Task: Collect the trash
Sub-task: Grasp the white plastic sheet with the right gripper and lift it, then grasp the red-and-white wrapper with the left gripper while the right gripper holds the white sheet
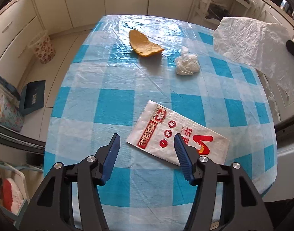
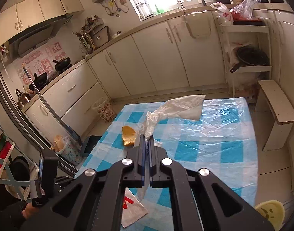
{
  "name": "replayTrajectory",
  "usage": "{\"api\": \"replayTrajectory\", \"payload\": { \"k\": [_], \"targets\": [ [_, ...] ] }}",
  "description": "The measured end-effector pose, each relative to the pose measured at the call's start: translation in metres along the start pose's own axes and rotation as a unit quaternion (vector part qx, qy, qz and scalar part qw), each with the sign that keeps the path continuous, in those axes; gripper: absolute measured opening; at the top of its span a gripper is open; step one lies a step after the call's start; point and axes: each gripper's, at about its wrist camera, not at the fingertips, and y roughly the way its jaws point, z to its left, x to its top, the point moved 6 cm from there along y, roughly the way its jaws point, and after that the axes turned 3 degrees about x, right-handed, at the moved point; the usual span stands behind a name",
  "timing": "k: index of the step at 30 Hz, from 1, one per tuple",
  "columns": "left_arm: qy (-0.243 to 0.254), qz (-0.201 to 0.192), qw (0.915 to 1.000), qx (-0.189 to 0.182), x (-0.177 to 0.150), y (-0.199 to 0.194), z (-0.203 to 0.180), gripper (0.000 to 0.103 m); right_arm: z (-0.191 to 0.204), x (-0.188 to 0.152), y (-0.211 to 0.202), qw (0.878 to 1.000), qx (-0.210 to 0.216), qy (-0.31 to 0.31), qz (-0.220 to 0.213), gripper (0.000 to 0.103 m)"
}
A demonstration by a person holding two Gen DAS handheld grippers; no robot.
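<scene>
Your right gripper (image 2: 146, 140) has its jaws pinched on the thin plastic bag (image 1: 249, 44), limp and slippery, hanging above the tabletop (image 1: 116, 100). Your left gripper (image 1: 147, 144) hovers with jaws wide over the flat paper wrapper (image 1: 166, 132); take its raised edge. Farther off lie the stiff orange peel (image 1: 143, 43) and the soft crumpled tissue (image 1: 186, 64); a bin (image 2: 106, 110) stands on the kitchen floor

Your left wrist view looks steeply down on the checked surface (image 1: 116, 104) from close above. Your right wrist view sits higher, facing across it toward the kitchen cabinets (image 2: 147, 61). Both share the orange peel (image 1: 144, 44) (image 2: 128, 134), upper centre and left of centre.
</scene>
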Motion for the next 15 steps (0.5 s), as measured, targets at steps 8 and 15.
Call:
{"api": "replayTrajectory", "payload": {
  "k": [8,15],
  "targets": [
    [0.053,-0.007,0.9985,0.014,-0.004,0.002,-0.019,0.064,-0.022,-0.017,-0.014,1.000,-0.019,0.004,0.020,0.004],
    [0.026,0.015,0.9994,0.016,-0.001,0.021,0.001,0.069,-0.010,-0.034,-0.005,0.998,0.000,-0.014,0.061,0.004]
  ]
}}
